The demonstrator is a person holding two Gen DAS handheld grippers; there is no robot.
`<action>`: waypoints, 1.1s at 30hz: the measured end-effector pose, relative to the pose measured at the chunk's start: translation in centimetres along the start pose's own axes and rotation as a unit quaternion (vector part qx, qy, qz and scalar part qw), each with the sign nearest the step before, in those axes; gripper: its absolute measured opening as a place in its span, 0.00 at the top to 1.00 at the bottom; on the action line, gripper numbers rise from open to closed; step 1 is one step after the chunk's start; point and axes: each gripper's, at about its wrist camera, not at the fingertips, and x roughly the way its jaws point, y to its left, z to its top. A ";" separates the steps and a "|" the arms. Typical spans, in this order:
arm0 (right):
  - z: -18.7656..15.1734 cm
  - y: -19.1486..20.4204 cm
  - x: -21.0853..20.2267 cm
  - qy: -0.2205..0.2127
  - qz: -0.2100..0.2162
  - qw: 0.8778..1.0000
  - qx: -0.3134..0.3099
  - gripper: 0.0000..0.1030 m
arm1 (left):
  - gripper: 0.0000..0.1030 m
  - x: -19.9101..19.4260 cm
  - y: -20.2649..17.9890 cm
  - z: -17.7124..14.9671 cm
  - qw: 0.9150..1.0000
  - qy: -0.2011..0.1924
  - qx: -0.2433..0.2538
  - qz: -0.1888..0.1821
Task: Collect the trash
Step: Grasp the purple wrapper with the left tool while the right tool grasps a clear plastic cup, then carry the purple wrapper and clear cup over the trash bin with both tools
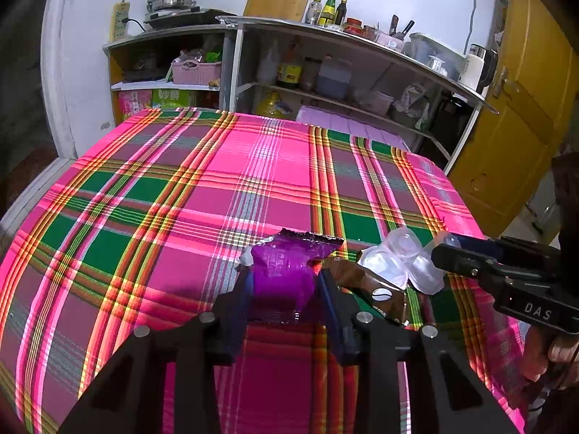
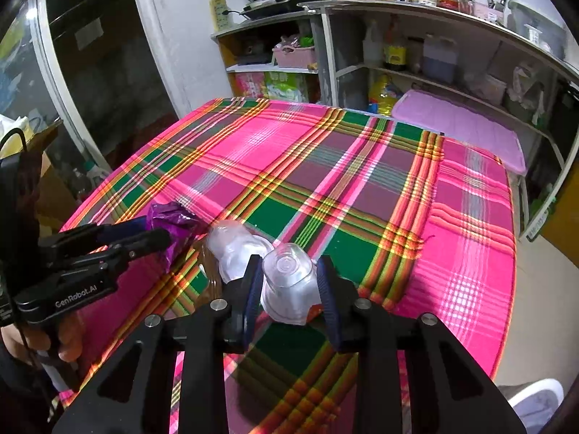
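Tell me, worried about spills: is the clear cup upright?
No, tipped: the cup lies sideways, base toward the camera, between the right hand-held gripper's fingers.

A table under a pink, green and orange plaid cloth (image 1: 253, 181) carries a small cluster near its front edge — a brown wrapper (image 1: 376, 285), with a crumpled purple wrapper (image 1: 286, 267) just left of it and clear plastic cups (image 1: 401, 256) touching its right side.

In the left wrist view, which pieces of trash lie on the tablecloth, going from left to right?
Purple wrapper between the left gripper's pads → brown wrapper → clear plastic cups, with the right gripper on the rightmost one.
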 end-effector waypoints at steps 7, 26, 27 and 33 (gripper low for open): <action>-1.0 0.4 -2.5 -0.017 -0.002 1.000 0.004 0.69 | 0.66 -2.2 -0.6 -0.3 1.000 -0.016 -0.002 -0.011; -6.0 1.1 -13.3 -0.077 -0.020 0.996 0.032 0.69 | 0.66 -11.0 -7.7 -3.5 0.996 -0.055 0.037 -0.063; -6.4 1.1 -14.0 -0.080 -0.022 0.996 0.032 0.69 | 0.66 -11.4 -8.1 -3.7 0.995 -0.056 0.040 -0.067; -8.7 1.4 -17.9 -0.100 -0.038 0.994 0.035 0.69 | 0.66 -13.7 -10.8 -4.8 0.993 -0.065 0.056 -0.085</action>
